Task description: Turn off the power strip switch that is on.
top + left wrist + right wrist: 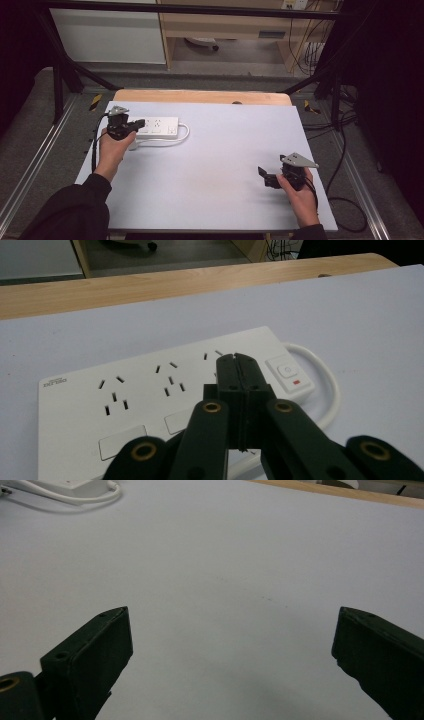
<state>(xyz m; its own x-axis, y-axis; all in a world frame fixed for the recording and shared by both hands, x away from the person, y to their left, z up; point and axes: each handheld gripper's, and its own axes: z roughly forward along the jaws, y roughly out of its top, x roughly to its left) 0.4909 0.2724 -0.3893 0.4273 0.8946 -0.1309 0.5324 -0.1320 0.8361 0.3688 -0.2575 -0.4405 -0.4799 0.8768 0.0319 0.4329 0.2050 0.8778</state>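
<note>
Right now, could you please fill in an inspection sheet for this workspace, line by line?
Surface: pale sheet over a wooden table; a wood strip shows at the far edge.
Job's things: white power strip at the far left, sockets up, red-marked switch at its cord end.
Clutter: nothing seen.
Grippers: left gripper shut, tips over the power strip near the switch; contact cannot be told. Right gripper open over the bare sheet, holding nothing.
Cables: the strip's white cord loops beside it; black cables lie on the floor at right.
Surroundings: black frame, wooden furniture behind.
</note>
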